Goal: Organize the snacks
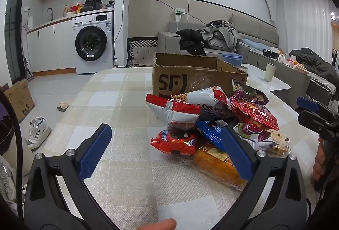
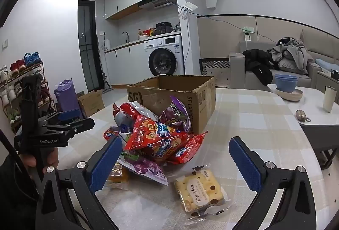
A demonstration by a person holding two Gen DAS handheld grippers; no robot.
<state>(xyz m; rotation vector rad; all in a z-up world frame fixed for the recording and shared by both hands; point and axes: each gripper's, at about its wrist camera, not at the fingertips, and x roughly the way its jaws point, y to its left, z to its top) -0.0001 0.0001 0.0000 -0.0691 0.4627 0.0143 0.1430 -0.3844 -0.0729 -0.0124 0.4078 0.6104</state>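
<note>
Snack pile (image 2: pixel 152 136) sits mid-tabletop, just in front of the open box (image 2: pixel 180 90), some packets touching its front wall. The bags are puffed foil and plastic, so likely light, slick and crackly, contents crushable; best pinched at a crimped seam or corner, not across the belly. The red bag (image 2: pixel 156 141) on top is the easy first take, with its seam edge facing out. The cracker pack (image 2: pixel 199 191) lies apart from the pile, nearer the tabletop's near edge, flat in clear wrap; looks stiff but brittle, so take it by the sides or the wrap's end flap. The orange pack (image 1: pixel 218 166) is at the pile's near side, partly under other bags. Left claw (image 1: pixel 167 151) is spread wide, nothing in it, right finger over the pile's near edge. Right claw (image 2: pixel 175 162) is also spread wide and empty, cracker pack between its fingers but not touched. Tabletop (image 1: pixel 118 90) has a checked cloth, flat, maybe a little grippy, could bunch if dragged. Box is corrugated, flaps up, rim ragged. Room: small flat, washer (image 1: pixel 93 43) and kitchen counter behind, sofa (image 1: pixel 243 43) with clothes, side table with bowls (image 2: pixel 286 81) and a cup, shoes on the floor.
</note>
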